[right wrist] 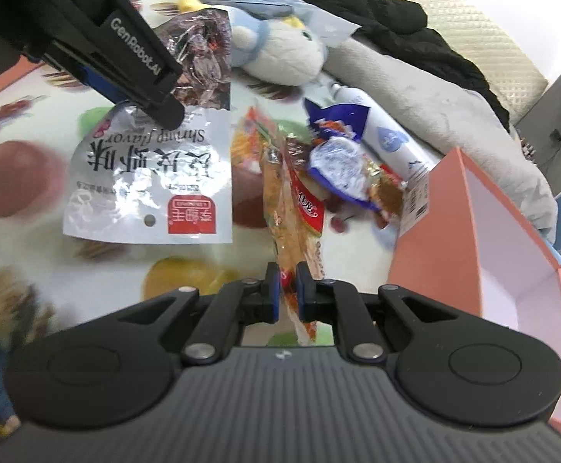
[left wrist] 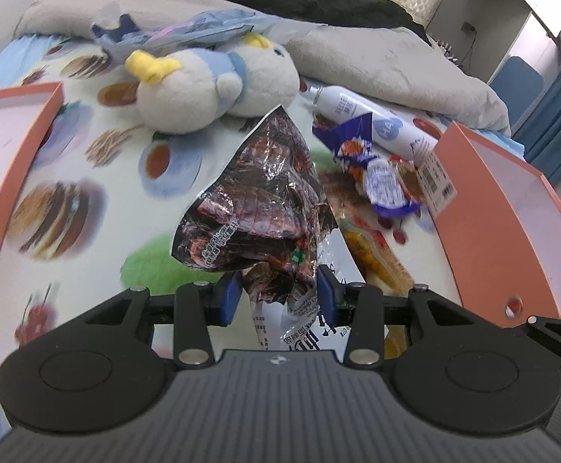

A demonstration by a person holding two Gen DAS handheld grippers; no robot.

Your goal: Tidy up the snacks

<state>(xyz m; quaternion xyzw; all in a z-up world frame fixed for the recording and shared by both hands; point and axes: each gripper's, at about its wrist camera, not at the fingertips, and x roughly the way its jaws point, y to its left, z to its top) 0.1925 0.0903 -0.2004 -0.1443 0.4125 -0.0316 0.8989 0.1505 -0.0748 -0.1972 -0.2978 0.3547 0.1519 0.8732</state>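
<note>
Two grippers, each pinching a snack packet above a fruit-print bed sheet.

The left gripper (left wrist: 278, 295) has its jaws pressed onto the crumpled end of a shiny dark foil snack bag (left wrist: 259, 196), which sticks up toward 12 o'clock in the left wrist view; in the right wrist view the same bag (right wrist: 153, 177) shows a silver-white printed face at 10 o'clock. The right gripper (right wrist: 288, 293) has its jaws nearly together, pinching the end of an orange-and-red snack packet (right wrist: 292, 200) that runs toward 12 o'clock. Past it, at 1 o'clock, lie a blue-and-white wrapped snack (right wrist: 338, 166) and a white spray bottle (right wrist: 384, 135). A pink open box (right wrist: 512, 231) stands at 3 o'clock, and a white plush toy (right wrist: 284, 54) lies at 12 o'clock on the bed sheet (right wrist: 21, 123).
</note>
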